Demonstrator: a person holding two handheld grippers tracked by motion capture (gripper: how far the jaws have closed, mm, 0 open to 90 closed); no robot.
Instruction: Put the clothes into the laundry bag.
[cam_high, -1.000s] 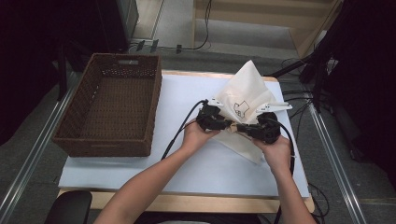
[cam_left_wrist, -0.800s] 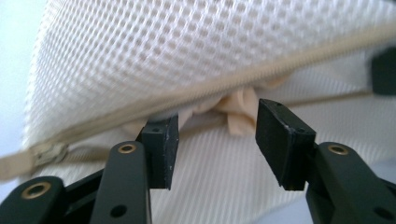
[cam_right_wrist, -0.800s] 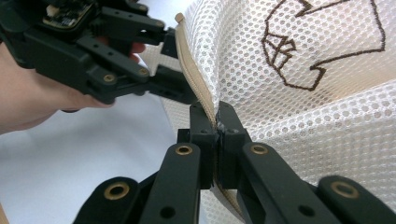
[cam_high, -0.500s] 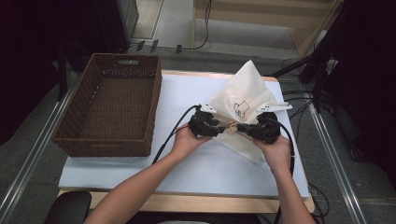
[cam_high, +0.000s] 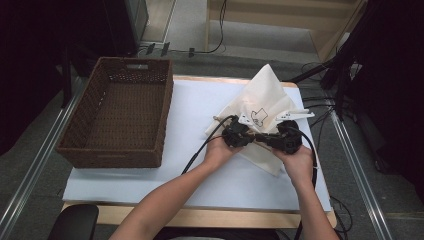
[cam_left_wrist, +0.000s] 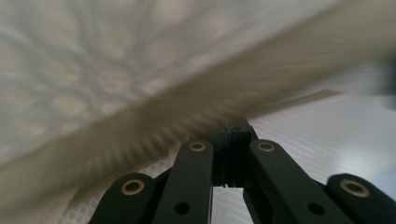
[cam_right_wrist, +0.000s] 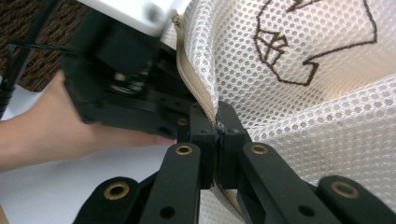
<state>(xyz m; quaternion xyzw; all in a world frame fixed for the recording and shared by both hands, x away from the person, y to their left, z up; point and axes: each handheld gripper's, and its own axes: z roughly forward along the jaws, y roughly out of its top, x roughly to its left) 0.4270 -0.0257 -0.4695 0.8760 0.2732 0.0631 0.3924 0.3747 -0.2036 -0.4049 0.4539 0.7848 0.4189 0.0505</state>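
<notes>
A white mesh bag (cam_high: 265, 95) with a brown stitched drawing (cam_right_wrist: 303, 51) and a tan zipper (cam_right_wrist: 194, 88) lies at the table's right, partly lifted. My right gripper (cam_high: 267, 137) is shut on the zipper edge (cam_right_wrist: 217, 121). Facing it from the left, my left gripper (cam_high: 251, 136) has just been closing. Its jaws (cam_left_wrist: 236, 133) now stand together on the bag's blurred tan edge (cam_left_wrist: 261, 84). In the right gripper view, the left gripper's body (cam_right_wrist: 126, 88) and its hand sit close beside the zipper.
A brown wicker basket (cam_high: 120, 115) with nothing in it stands at the table's left. A white mat (cam_high: 200, 170) covers the table. Black cables (cam_high: 200, 150) trail from the grippers. Beyond the far edge are floor cables and dark equipment.
My left gripper has moved right, closer to the right gripper and the bag's edge, and its jaws have come together. The right gripper has stayed put on the zipper.
</notes>
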